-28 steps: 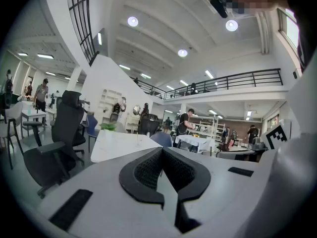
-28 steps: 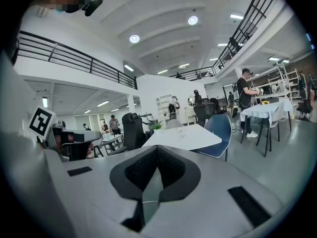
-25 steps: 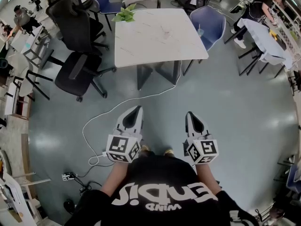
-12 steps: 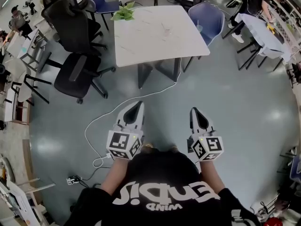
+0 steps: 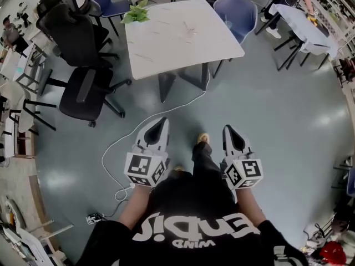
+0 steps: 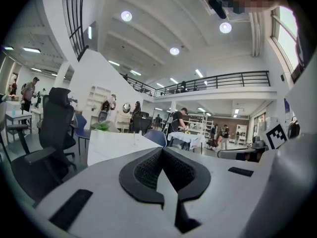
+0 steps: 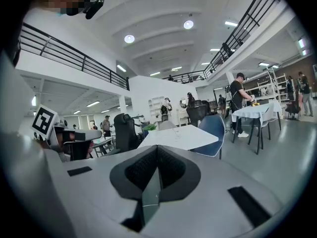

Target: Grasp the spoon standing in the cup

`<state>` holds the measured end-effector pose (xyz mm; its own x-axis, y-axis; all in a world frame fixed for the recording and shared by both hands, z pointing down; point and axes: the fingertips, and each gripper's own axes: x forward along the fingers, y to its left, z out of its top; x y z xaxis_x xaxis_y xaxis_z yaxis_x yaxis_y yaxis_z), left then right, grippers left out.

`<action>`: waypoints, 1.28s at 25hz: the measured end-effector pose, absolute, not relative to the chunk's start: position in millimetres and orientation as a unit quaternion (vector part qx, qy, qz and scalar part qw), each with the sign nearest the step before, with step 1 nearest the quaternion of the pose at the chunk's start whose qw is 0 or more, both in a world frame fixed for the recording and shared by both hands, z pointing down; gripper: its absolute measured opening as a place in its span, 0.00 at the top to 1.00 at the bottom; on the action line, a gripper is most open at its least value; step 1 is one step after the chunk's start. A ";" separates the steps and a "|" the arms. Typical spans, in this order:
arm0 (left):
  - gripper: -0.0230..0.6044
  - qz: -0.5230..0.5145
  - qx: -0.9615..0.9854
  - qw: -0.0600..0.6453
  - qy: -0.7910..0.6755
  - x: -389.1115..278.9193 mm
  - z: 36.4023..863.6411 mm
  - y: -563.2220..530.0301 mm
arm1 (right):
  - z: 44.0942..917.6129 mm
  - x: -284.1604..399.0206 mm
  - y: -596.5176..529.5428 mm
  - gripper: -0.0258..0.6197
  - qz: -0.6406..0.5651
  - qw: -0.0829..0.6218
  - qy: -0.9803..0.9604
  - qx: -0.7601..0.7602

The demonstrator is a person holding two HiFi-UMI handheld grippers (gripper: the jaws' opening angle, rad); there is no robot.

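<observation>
A small clear cup with a thin spoon upright in it [image 5: 190, 31] stands on the white table [image 5: 166, 51], far ahead of both grippers. It shows only as a tiny upright shape in the left gripper view [image 6: 133, 139] and in the right gripper view [image 7: 176, 131]. My left gripper [image 5: 160, 122] and right gripper [image 5: 228, 128] are held side by side over the grey floor, pointing toward the table. Both are shut with nothing in them: in the left gripper view the left gripper [image 6: 162, 149] has its jaws meeting, and so does the right gripper [image 7: 157, 148] in its own view.
A green plant [image 5: 136, 14] sits on the table's far left corner. Black office chairs [image 5: 83, 87] stand left of the table, a blue chair [image 5: 236, 10] behind its right side. A white cable [image 5: 125, 143] runs across the floor. A shoe [image 5: 203, 139] steps between the grippers.
The view has shifted, with the table now further left and up. A leg and shoe have come forward between the grippers. Both grippers stay shut.
</observation>
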<state>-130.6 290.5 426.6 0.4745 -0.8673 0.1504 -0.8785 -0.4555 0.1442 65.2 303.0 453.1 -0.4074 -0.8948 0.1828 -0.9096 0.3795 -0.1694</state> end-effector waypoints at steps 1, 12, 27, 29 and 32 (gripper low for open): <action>0.94 0.027 0.854 0.101 -0.510 -130.4 426.3 286.9 | 452.9 64.7 299.1 0.95 0.121 0.030 -0.829 0.544; 0.94 0.022 0.852 0.101 -0.514 -133.3 430.2 223.4 | 454.6 57.5 228.6 0.95 0.113 0.026 -0.834 0.539; 0.94 0.022 0.841 0.107 -0.531 -110.6 423.8 70.1 | 448.4 85.6 67.8 0.95 0.117 0.027 -0.844 0.523; 0.94 0.021 0.838 0.108 -0.535 -103.1 419.8 45.8 | 441.6 93.8 41.3 0.95 0.114 0.027 -0.847 0.519; 0.94 0.021 0.835 0.109 -0.539 -89.0 414.8 10.5 | 431.3 108.5 -0.9 0.95 0.111 0.025 -0.850 0.514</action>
<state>-89.0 10.5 414.8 0.4183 -0.8955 0.1520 -0.9045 -0.3953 0.1602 108.5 -0.9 431.3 -0.4703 -0.8686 0.1559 -0.8796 0.4471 -0.1624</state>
